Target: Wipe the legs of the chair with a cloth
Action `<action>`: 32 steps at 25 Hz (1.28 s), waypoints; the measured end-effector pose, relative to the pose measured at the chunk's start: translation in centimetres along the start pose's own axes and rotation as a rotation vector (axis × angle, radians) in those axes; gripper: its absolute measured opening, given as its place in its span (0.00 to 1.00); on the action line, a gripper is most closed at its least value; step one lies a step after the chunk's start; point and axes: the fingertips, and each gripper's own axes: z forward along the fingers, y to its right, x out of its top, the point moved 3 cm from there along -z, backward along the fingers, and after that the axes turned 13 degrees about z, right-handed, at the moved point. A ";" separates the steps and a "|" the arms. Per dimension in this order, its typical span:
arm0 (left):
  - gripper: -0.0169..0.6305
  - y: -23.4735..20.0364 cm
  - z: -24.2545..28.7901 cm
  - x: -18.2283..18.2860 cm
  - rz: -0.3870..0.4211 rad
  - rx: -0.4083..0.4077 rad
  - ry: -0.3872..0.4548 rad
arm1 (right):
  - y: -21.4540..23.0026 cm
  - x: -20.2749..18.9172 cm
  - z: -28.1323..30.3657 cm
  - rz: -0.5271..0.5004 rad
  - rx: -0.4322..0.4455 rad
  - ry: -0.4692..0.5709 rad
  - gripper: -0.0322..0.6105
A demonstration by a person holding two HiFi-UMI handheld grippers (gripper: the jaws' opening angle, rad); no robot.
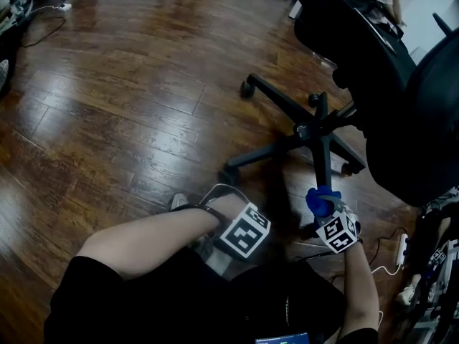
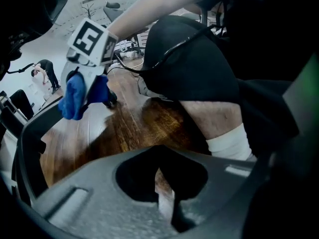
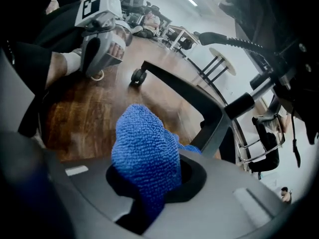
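The black office chair's star base (image 1: 315, 131) stands on the wood floor at centre right, its legs ending in casters. My right gripper (image 1: 324, 208) is shut on a blue cloth (image 1: 323, 199), (image 3: 144, 153), held at the tip of the near leg (image 1: 323, 165). In the right gripper view the bunched cloth fills the jaws in front of a black leg (image 3: 184, 91) and its caster (image 3: 138, 76); whether cloth and leg touch I cannot tell. My left gripper (image 2: 167, 203) is shut and empty, low by the person's knee, under its marker cube (image 1: 245, 231).
The chair's seat and back (image 1: 401, 92) overhang the base on the right. A white power strip and cable (image 1: 400, 251) lie on the floor at lower right. The person's legs (image 1: 143, 246) and a white sock (image 2: 229, 143) crowd the near floor. Cables (image 1: 43, 21) trail at far left.
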 end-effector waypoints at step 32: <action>0.03 0.0 0.9 2.2 0.037 0.008 -0.062 | -4.8 -4.9 -3.3 0.027 0.037 -0.020 0.14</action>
